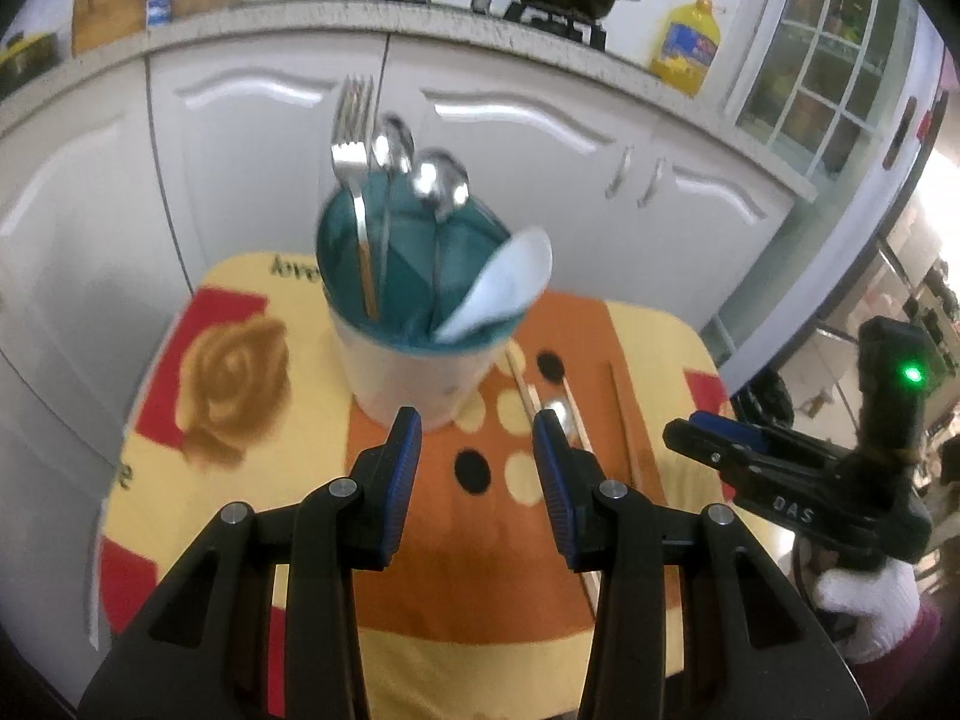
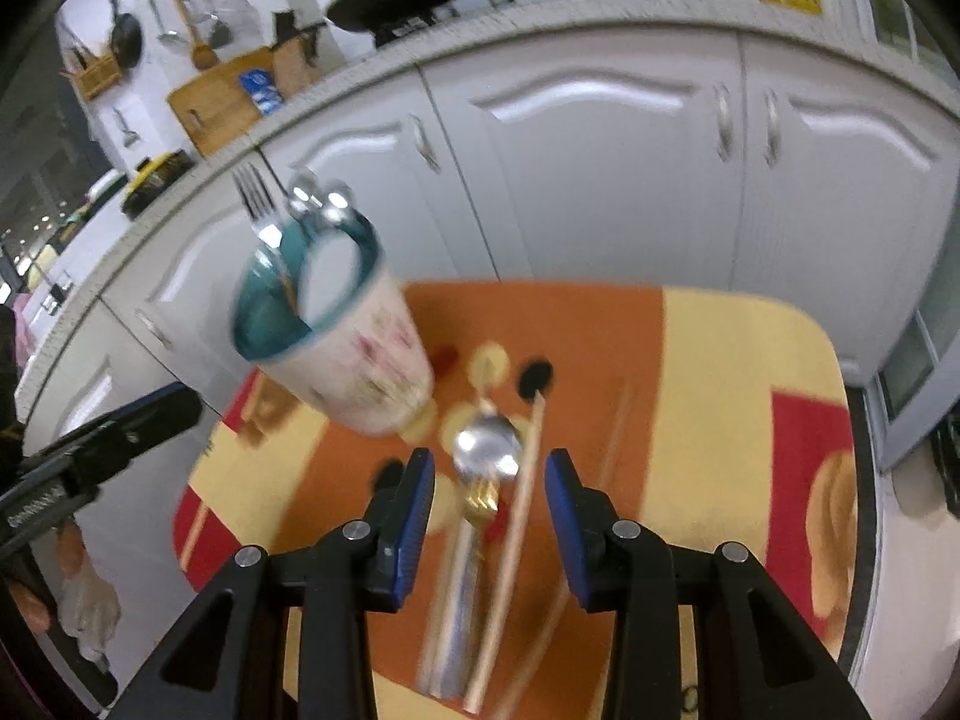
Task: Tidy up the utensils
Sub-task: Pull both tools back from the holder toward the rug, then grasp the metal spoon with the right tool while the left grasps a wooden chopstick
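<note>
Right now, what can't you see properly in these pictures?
- Left wrist view: the spoon on the table is mostly hidden behind the left claw.
- Right wrist view: the spoon's handle is smeared by blur.
- Both views: utensil handles vanish inside the holder.

Polished metal gleams off the fork point(image 1: 353, 138) and two steel spoons point(image 1: 441, 183) standing in the utensil holder point(image 1: 408, 360), whose outside looks like smooth, pale glazed ceramic with a teal inner face. Beside them, a white spoon point(image 1: 510, 285), glossy, porcelain or plastic, hard to tell which. On the tablecloth point(image 2: 720, 372), a slightly sheeny printed cover, lies a shiny metal spoon point(image 2: 486, 450) and pale, matt wooden chopsticks point(image 2: 516, 540). Both grippers show matt black plastic with ribbed blue pads point(image 1: 402, 480). Cabinet doors point(image 2: 600, 180) behind are glossy white.
</note>
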The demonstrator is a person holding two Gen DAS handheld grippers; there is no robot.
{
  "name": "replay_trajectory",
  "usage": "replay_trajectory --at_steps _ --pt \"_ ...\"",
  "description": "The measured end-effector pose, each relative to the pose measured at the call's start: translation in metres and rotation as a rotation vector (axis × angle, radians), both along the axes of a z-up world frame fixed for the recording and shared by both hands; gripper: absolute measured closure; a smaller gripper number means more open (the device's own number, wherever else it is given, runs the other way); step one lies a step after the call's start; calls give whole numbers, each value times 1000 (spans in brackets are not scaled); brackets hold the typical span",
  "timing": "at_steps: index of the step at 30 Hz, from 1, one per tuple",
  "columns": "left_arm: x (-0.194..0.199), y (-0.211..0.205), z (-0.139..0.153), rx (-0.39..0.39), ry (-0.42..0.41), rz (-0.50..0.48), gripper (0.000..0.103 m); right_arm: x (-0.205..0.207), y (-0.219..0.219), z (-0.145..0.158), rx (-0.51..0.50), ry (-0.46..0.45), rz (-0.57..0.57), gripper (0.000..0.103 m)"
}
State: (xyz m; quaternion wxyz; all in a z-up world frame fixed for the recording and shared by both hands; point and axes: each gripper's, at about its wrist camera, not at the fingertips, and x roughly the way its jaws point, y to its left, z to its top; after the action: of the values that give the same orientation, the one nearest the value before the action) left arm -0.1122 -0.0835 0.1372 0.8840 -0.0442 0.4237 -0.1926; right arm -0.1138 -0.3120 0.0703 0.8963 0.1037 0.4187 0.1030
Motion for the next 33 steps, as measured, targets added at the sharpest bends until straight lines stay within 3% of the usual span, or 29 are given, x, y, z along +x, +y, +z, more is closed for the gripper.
replay_trajectory --at_steps 12,15,24,30,33 --pt "-6 -19 -46 36 118 -50 65 12 13 -56 15 139 81 74" --pt "-4 -19 -51 39 130 -46 65 14 26 -67 -33 176 109 74" --pt "-5 -34 -61 42 161 -78 65 16 24 -76 -142 151 43 74" --pt "1 -54 -71 28 192 -115 65 14 4 -76 -107 155 -27 75" --pt "8 -65 -80 28 215 -125 65 12 -8 -75 -39 167 -51 75"
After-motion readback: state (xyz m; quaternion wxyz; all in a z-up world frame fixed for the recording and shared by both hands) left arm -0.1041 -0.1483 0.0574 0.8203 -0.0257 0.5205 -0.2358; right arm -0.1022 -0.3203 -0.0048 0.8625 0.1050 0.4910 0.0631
